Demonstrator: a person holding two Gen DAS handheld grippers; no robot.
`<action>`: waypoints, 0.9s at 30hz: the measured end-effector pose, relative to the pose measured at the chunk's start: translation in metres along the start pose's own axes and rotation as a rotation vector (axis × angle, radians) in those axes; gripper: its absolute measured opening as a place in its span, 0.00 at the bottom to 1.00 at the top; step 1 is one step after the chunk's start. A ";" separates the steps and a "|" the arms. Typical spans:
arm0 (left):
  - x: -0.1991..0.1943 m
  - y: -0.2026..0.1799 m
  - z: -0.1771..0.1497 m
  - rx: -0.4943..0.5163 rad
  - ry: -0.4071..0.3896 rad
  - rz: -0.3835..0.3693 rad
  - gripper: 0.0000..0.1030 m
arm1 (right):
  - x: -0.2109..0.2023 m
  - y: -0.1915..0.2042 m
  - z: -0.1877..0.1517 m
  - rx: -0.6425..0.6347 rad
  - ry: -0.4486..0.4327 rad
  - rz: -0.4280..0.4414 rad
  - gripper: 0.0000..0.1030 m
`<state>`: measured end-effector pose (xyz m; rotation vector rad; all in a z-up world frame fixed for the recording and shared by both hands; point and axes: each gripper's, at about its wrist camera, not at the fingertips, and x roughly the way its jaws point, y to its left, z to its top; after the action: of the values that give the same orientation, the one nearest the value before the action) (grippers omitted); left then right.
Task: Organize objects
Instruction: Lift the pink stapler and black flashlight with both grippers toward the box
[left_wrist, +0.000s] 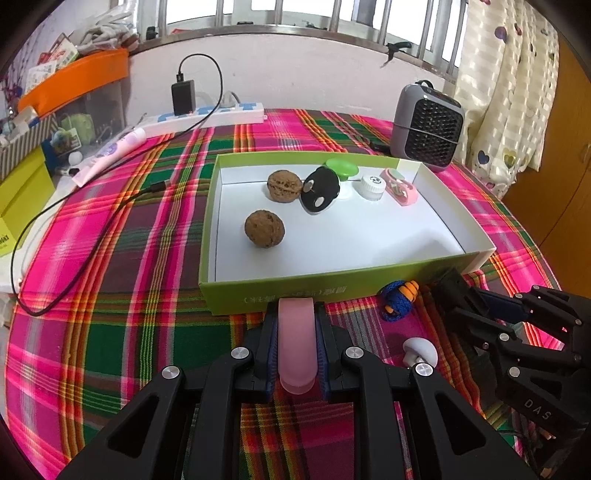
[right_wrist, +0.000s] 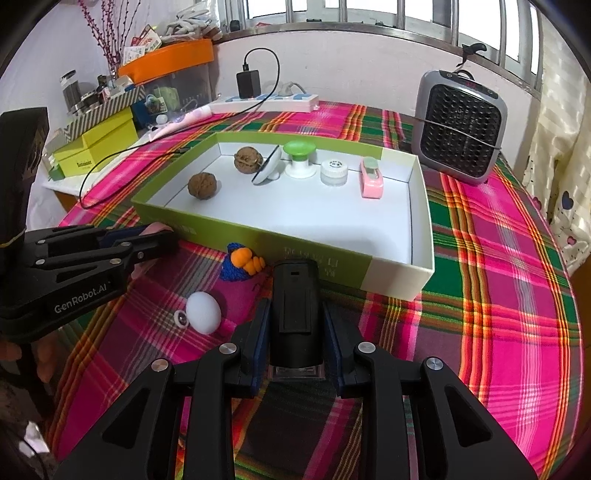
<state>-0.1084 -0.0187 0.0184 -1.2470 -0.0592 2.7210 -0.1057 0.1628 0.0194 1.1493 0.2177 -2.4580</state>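
A green box with a white inside (left_wrist: 332, 286) (right_wrist: 391, 275) lies on the plaid cloth. In it are two walnuts (left_wrist: 264, 229) (right_wrist: 203, 186), a black oval piece (left_wrist: 320, 190), a green-topped knob (right_wrist: 299, 158), a white cap (right_wrist: 334, 170) and a pink toy car (right_wrist: 371, 180). My left gripper (left_wrist: 295, 328) is shut on a pink flat piece (left_wrist: 296, 347) just before the box's near wall. My right gripper (right_wrist: 295, 321) is shut on a black block (right_wrist: 295, 306) near that wall. A blue-orange knitted toy (right_wrist: 242, 263) and a white mushroom-shaped piece (right_wrist: 202, 313) lie on the cloth between them.
A grey fan heater (right_wrist: 460, 127) stands behind the box at the right. A power strip with a black charger (left_wrist: 207, 112) and its cable lie at the back. Yellow and orange boxes (right_wrist: 99, 147) crowd the left side. A curtain (left_wrist: 509, 85) hangs at the right.
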 end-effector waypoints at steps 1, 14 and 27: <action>-0.001 0.000 0.000 0.003 -0.002 -0.001 0.15 | -0.001 0.000 0.000 -0.001 -0.001 -0.001 0.28; -0.014 -0.004 0.009 0.012 -0.036 -0.011 0.15 | -0.014 0.002 0.007 0.002 -0.041 0.016 0.28; -0.019 -0.008 0.031 0.022 -0.078 -0.031 0.15 | -0.017 -0.002 0.028 0.003 -0.078 0.005 0.28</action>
<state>-0.1182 -0.0128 0.0540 -1.1247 -0.0557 2.7354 -0.1160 0.1614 0.0506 1.0512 0.1876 -2.4942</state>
